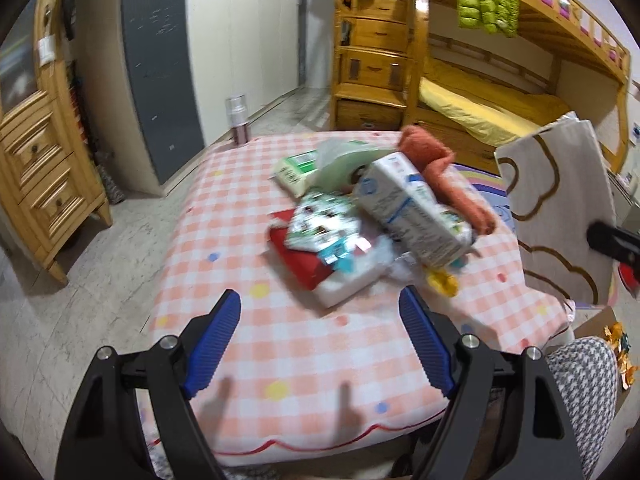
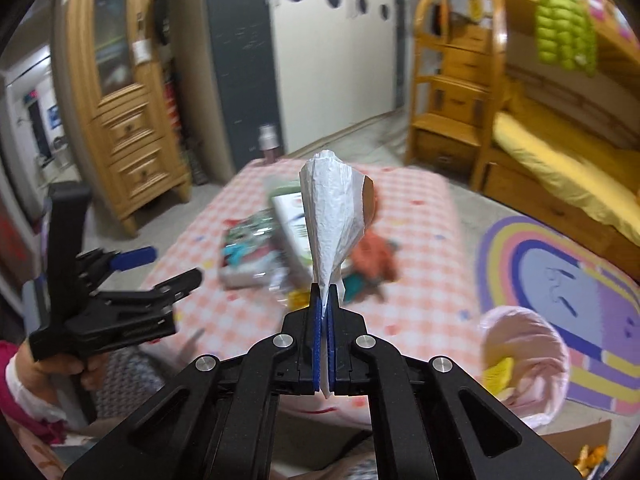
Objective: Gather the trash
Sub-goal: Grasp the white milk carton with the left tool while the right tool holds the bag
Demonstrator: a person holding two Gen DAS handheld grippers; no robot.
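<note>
A pile of trash lies on a pink checked cushion table (image 1: 224, 264): a white carton (image 1: 404, 208), a green-white snack wrapper (image 1: 320, 224), a red-white pack (image 1: 304, 264), a green tissue pack (image 1: 298, 168) and an orange cloth (image 1: 444, 176). My left gripper (image 1: 320, 312) is open and empty, just short of the pile. It also shows in the right wrist view (image 2: 160, 268). My right gripper (image 2: 323, 296) is shut on a white crumpled plastic bag (image 2: 332, 216), held up above the table's near edge. A paper bag (image 1: 560, 200) hangs at the right of the left wrist view.
A pink-lined bin (image 2: 524, 360) stands at the table's right on a rainbow mat (image 2: 560, 280). A wooden cabinet (image 2: 120, 100) stands left, a bunk bed (image 1: 480, 80) right, a wardrobe (image 1: 240, 40) behind. A bottle (image 1: 238, 120) sits beyond the table. A cardboard box (image 1: 600, 328) holds wrappers.
</note>
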